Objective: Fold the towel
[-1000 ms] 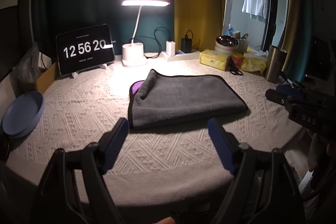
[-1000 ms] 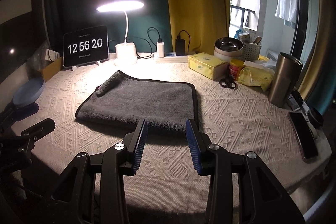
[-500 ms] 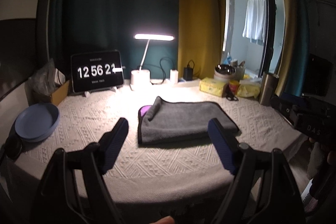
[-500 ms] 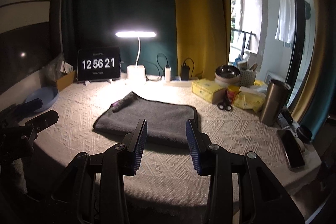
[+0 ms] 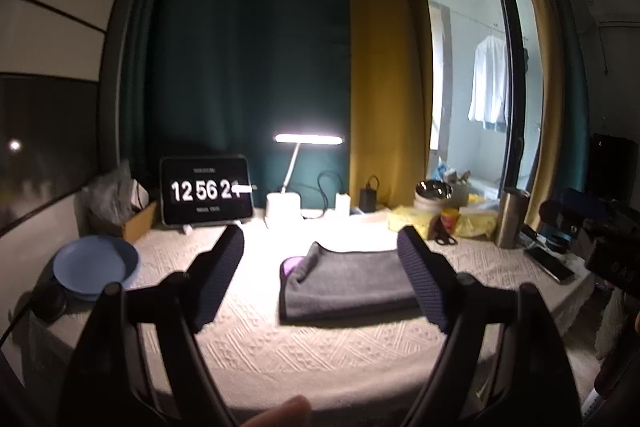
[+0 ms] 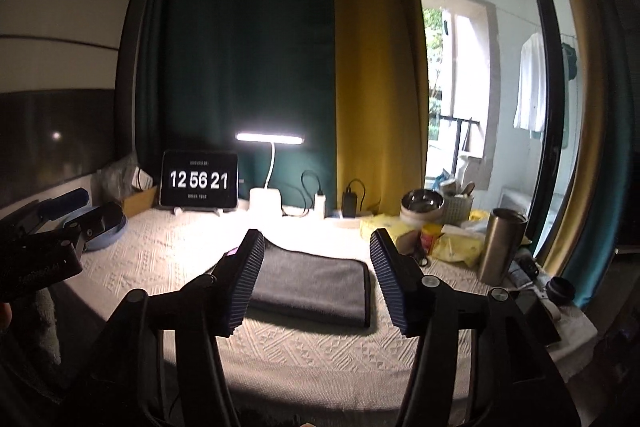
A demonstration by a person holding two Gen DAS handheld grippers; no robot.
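A grey towel (image 5: 348, 283) lies folded flat in the middle of the table, with a purple patch at its far left corner (image 5: 291, 264). It also shows in the right wrist view (image 6: 312, 285). My left gripper (image 5: 320, 279) is open and empty, held back from the table's near edge. My right gripper (image 6: 316, 283) is open and empty, also back from the table. Neither touches the towel. The right gripper's body shows at the right of the left wrist view (image 5: 600, 231).
A desk lamp (image 5: 308, 139), a clock tablet (image 5: 206, 191) and chargers stand at the back. Blue plates (image 5: 96, 267) sit at the left. A steel tumbler (image 6: 500, 247), yellow packets, a bowl (image 6: 422, 205) and a phone (image 5: 550, 265) are at the right.
Both grippers have pulled back and up from the table, so the towel looks smaller. The right gripper's jaws have opened wider. The towel has not moved.
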